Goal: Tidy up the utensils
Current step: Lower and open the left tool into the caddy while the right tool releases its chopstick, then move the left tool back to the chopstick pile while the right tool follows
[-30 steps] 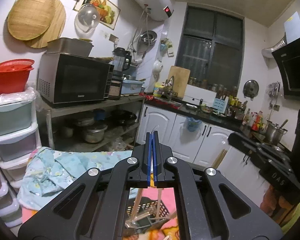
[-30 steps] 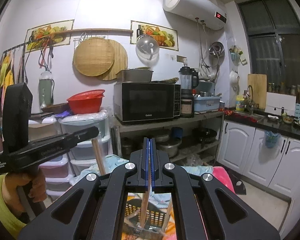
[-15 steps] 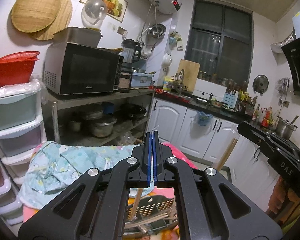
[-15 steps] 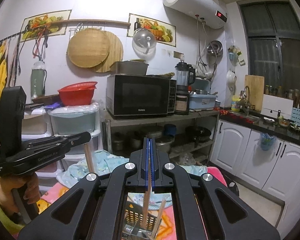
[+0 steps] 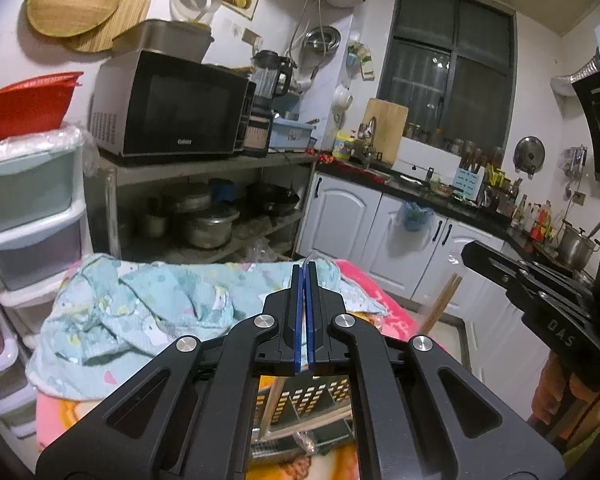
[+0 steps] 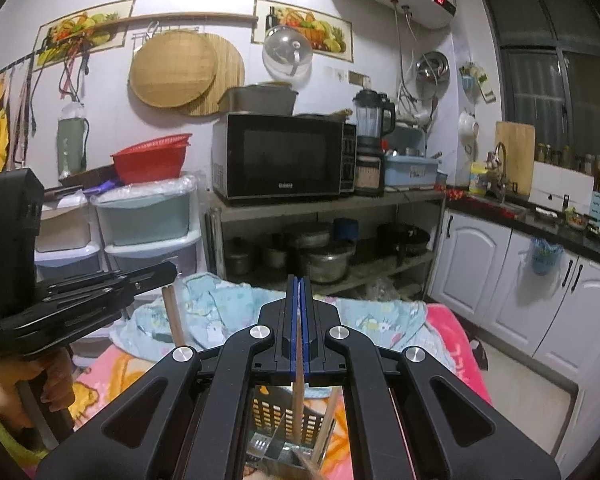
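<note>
A black perforated utensil basket (image 5: 312, 396) (image 6: 276, 412) stands on the table just below both grippers. My left gripper (image 5: 304, 268) is shut on a wooden chopstick (image 5: 269, 400) that slants down beside the basket. In the right wrist view, that gripper (image 6: 168, 270) shows at the left with its chopstick (image 6: 174, 316) hanging under it. My right gripper (image 6: 299, 278) is shut on another wooden chopstick (image 6: 297, 404), whose lower end reaches into the basket. A metal fork (image 6: 260, 444) and one more wooden stick (image 6: 328, 412) sit inside. In the left wrist view, the right gripper (image 5: 470, 250) is at the right.
A crumpled light blue cloth (image 5: 140, 312) lies on the pink table cover (image 5: 396, 320) behind the basket. Beyond are a metal shelf with a microwave (image 6: 284, 156) and pots, stacked plastic drawers (image 5: 28, 208) at the left, and white cabinets (image 6: 500, 280) at the right.
Both grippers have sunk toward the table with their chopsticks. The basket now shows larger and closer beneath them, and the right chopstick reaches deeper into it.
</note>
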The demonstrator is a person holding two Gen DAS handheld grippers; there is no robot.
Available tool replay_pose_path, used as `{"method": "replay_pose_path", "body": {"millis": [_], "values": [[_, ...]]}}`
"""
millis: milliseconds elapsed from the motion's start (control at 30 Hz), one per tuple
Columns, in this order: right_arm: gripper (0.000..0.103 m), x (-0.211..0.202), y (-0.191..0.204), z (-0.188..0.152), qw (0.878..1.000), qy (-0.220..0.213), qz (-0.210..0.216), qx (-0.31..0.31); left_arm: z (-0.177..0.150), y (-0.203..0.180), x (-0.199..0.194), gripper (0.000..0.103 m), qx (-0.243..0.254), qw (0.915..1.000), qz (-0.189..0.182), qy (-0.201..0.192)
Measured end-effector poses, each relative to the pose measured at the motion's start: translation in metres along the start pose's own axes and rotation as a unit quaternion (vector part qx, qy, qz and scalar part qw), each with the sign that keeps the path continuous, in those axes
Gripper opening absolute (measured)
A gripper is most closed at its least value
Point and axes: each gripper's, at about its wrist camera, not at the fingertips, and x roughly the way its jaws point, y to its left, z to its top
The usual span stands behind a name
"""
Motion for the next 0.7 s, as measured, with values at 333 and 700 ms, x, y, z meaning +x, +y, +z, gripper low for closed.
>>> {"method": "replay_pose_path", "body": {"millis": [333, 700], "values": [[0.008, 0.023, 0.0, -0.022, 0.999, 0.045, -0.006, 0.017, -0.017, 0.009, 0.008, 0.017, -0.015, 0.9995, 0.004, 0.026], [0.059, 0.006, -0.01, -0.041, 0.997, 0.054, -0.032, 0.036, -0.024, 0.016, -0.015, 0.082, -0.024, 0.9993, 0.026, 0.014]]}}
